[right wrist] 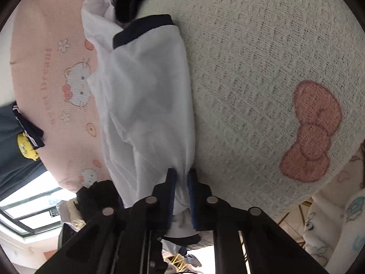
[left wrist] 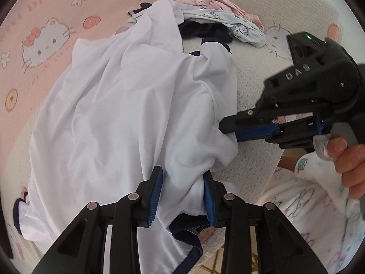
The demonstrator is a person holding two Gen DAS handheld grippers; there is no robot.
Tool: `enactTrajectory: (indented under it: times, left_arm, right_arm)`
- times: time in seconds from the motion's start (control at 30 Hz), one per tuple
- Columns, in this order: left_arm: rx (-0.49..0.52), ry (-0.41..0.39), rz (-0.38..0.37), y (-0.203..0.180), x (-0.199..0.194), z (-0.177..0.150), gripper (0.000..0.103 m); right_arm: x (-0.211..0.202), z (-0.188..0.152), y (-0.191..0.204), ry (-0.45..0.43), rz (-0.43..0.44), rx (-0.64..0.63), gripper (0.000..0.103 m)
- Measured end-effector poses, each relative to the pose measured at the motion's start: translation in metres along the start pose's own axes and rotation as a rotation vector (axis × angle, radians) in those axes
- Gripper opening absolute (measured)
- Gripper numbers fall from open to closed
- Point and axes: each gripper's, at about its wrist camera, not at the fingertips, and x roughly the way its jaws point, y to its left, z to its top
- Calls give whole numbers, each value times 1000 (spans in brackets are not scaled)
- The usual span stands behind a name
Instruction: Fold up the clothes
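White, thin and slippery-looking, the shirt (left wrist: 127, 114) lies crumpled across the bed (left wrist: 251, 96), half on the pink sheet (left wrist: 45, 6) and half on the cream blanket (right wrist: 251, 57), its navy-trimmed sleeve (right wrist: 146, 32) pointing toward the pile (left wrist: 216, 13) of other clothes at the far side. Both tongs have hold of it. The left gripper (left wrist: 183, 196) is closed down on a bunched wad of cloth near the navy collar, at the bed's near edge, its blue pads (left wrist: 157, 191) pressed into the fabric on either side. The right gripper (right wrist: 181, 196) pinches a thinner fold further along the same edge, its jaws almost together with only the cloth between them.

It looks to me like the shirt is being straightened or spread, though whether for a first fold or a later one I cannot say; the body is rumpled and shows no clean crease.

To do this well, I'd keep both grips firm and move them apart evenly so the edge between them goes taut, then lift just enough that the wrinkles fall out before laying it flat. The left grip holds several layers; it may drag hidden cloth along. Fabric this light slides easily, so slow, level movement matters, clear of the pile.
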Motion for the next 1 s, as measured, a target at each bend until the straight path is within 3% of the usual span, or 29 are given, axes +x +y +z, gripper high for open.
enactTrajectory:
  times: [0.1, 0.23, 0.33, 0.67, 0.9, 1.0]
  left_arm:
    - [36, -38, 18, -5, -10, -3, 32]
    - [113, -86, 95, -20, -29, -3, 61]
    - [143, -124, 125, -25, -45, -2, 61]
    - [138, -90, 18, -45, -24, 11, 61]
    - [194, -77, 72, -58, -2, 18, 61]
    - [207, -88, 57, -62, -5, 18, 61]
  right_arm:
    - [-5, 1, 9, -14, 58, -40, 8]
    - [2, -2, 19, -13, 87, -40, 8]
    - [6, -4, 26, -13, 109, -40, 8]
    - [-9, 5, 16, -14, 144, -32, 8]
    - [-12, 8, 14, -22, 138, -12, 8]
    - [-19, 12, 13, -46, 97, -7, 8]
